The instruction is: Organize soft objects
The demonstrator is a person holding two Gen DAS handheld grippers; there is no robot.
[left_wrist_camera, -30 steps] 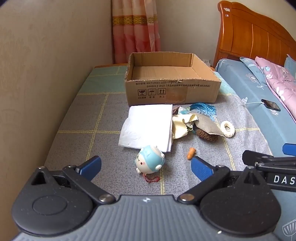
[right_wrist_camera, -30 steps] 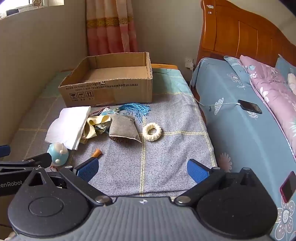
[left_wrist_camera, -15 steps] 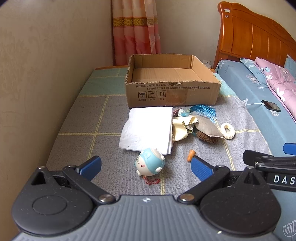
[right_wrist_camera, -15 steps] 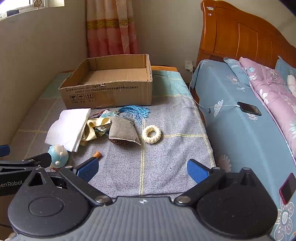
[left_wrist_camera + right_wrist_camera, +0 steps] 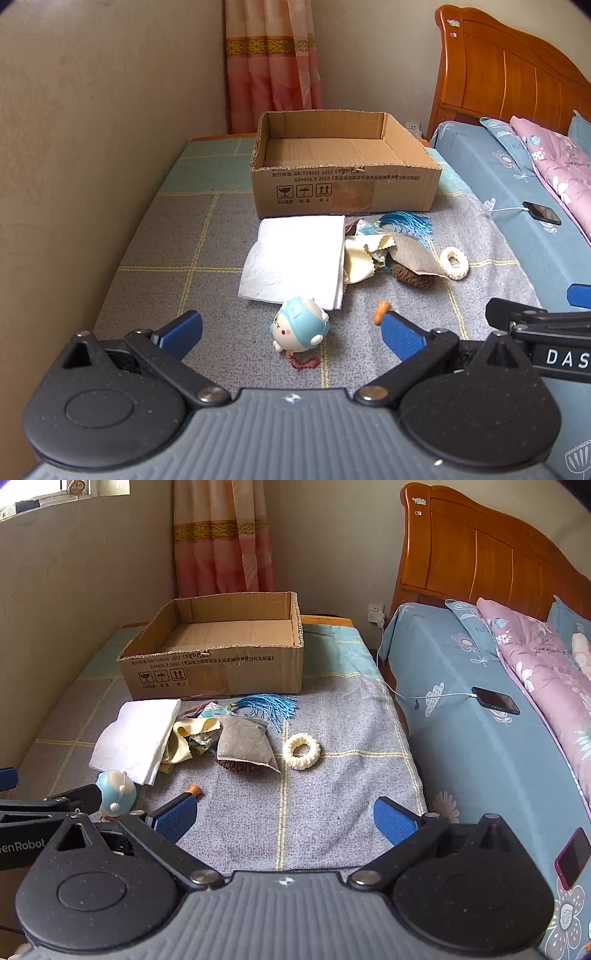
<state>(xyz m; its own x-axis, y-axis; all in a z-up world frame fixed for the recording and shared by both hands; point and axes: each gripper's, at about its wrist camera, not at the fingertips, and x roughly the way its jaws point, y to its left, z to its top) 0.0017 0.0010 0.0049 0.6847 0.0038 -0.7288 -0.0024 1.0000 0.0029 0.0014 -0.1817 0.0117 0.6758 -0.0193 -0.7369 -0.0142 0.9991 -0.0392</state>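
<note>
Both cameras sit low behind their own gripper and look forward along the grey blanket point(image 5: 207, 273) toward the cardboard box point(image 5: 343, 184) at the far wall. The left view stands more to the left, near the wall; the right view takes in more of the bed point(image 5: 480, 738). Both share the box and the pile before it.

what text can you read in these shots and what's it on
"GB/T29601 2013", "GB4806.9 2023": cardboard box front; the Chinese print beside them is too blurred to read.
Three handling symbols, captions too small: same box front.
"DAS", cut off: right gripper body, left wrist view.
"enRobot", cut off: left gripper body, right wrist view.
</note>
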